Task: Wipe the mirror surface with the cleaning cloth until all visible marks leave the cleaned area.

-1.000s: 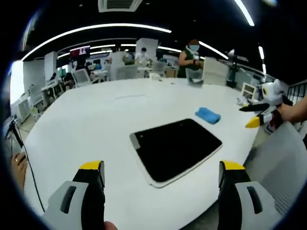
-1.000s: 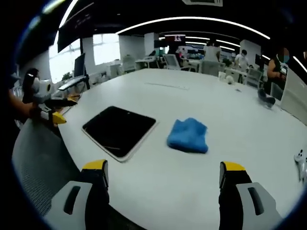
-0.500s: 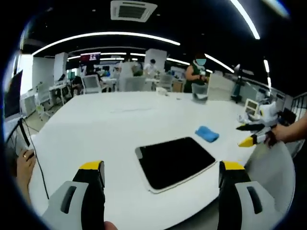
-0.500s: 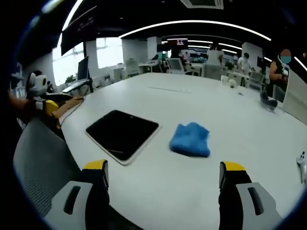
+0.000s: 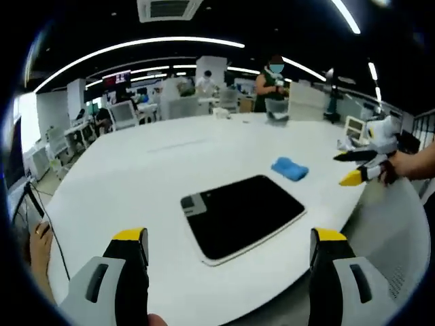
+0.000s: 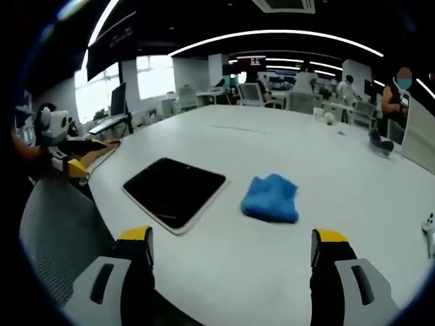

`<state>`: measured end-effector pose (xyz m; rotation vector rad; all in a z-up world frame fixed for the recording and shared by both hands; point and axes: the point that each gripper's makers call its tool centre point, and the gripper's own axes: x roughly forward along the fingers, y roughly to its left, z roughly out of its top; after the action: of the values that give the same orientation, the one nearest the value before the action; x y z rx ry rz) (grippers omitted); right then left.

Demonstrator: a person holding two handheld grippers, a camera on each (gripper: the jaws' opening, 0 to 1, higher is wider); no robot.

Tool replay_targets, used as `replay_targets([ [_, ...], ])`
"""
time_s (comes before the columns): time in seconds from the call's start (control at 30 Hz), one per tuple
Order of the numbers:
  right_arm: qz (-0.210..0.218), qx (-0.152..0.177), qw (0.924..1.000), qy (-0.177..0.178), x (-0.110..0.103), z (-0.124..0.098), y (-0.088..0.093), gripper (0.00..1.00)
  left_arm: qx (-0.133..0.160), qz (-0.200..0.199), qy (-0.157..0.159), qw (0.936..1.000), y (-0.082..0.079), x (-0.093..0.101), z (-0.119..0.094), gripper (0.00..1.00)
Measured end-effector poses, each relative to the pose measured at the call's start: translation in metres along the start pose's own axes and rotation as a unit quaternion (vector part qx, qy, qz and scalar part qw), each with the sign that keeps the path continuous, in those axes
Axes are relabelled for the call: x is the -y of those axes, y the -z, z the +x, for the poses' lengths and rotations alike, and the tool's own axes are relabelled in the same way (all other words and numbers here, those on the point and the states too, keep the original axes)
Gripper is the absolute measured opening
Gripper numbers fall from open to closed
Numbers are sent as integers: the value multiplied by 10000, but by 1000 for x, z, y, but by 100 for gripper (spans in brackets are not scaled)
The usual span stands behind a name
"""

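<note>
A dark rectangular mirror (image 5: 241, 215) with a white frame lies flat near the front edge of the white table (image 5: 136, 176). The mirror (image 6: 174, 192) also lies left of centre in the right gripper view. A crumpled blue cloth (image 6: 272, 198) rests just right of it on the table; in the left gripper view the cloth (image 5: 290, 169) sits beyond the mirror's far right corner. My left gripper (image 5: 228, 252) hovers open, short of the mirror. My right gripper (image 6: 231, 252) is open and empty, short of the cloth. It shows as yellow-tipped jaws (image 5: 355, 170) at the right of the left gripper view.
A grey mesh chair back (image 6: 64, 238) stands at the table's near edge. Small objects (image 6: 427, 227) lie at the far right of the table. People and desks fill the office behind. A hand (image 5: 37, 251) and a cable lie at the table's left.
Both views have shifted a little with the hands. In the left gripper view the mirror now looks nearer and larger. Mirror and cloth have not moved on the table.
</note>
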<state>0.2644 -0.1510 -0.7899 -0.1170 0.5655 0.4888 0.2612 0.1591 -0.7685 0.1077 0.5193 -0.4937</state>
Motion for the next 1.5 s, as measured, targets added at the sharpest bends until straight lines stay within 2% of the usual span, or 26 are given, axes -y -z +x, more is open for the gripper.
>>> replay_targets([
  [0.03,-4,-8,10000,-9,0,0,0,96,4,-54,-27,10000,2,-4,2,99],
  [0.1,-6,-49,10000,-10,-1,0,2,96,40,-410,-125,9991,4,-8,6,99],
  [0.13,8,-63,10000,-14,-1,1,2,96,70,-373,-158,9992,4,-8,8,99],
  [0.2,-11,-113,9999,-14,0,3,4,96,-60,62,-252,9996,10,-11,10,99],
  [0.43,18,-224,9997,-25,-2,3,7,96,41,173,-152,9997,9,-9,9,99],
  [0.53,65,-209,9998,2,1,4,6,97,101,66,-114,9999,8,-10,10,99],
  [0.67,20,-227,9997,76,2,0,1,96,-213,224,-164,9994,18,-11,12,99],
  [0.77,-171,-517,9983,212,7,-6,-1,96,-457,300,-196,9983,25,-12,13,99],
  [0.87,152,-642,9978,93,9,-12,-12,97,-388,330,-248,9984,21,-14,11,99],
  [0.97,178,-741,9970,106,17,-17,-26,97,-243,157,-208,9994,16,-14,11,99],
  [1.03,468,-1171,9919,-174,11,-22,-25,90,-63,119,-144,9998,9,-11,10,99],
  [1.07,607,-1150,9914,-116,14,-23,-32,88,67,68,-93,9999,5,-9,9,99],
  [1.13,550,-1131,9920,-60,18,-24,-45,94,100,42,-79,9999,4,-9,9,99],
  [1.23,578,-1393,9885,-43,21,-29,-53,90,78,118,-73,9999,5,-8,10,99],
  [1.27,705,-1454,9867,-171,17,-30,-57,87,96,142,-62,9998,5,-8,10,99],
  [1.3,1051,-1472,9829,-342,11,-31,-65,87,120,130,-38,9998,5,-8,11,99],
  [1.33,1175,-1438,9821,-319,13,-31,-71,89,155,40,-28,9999,5,-9,10,99],
  [1.37,1074,-1464,9829,-311,16,-31,-79,89,288,-187,-22,9994,1,-10,9,99],
  [1.4,1013,-1499,9830,-323,15,-32,-83,88,325,-228,-80,9992,0,-12,8,99],
  [1.5,697,-1753,9818,-238,23,-33,-96,88,219,-201,-55,9995,4,-12,9,99],
])
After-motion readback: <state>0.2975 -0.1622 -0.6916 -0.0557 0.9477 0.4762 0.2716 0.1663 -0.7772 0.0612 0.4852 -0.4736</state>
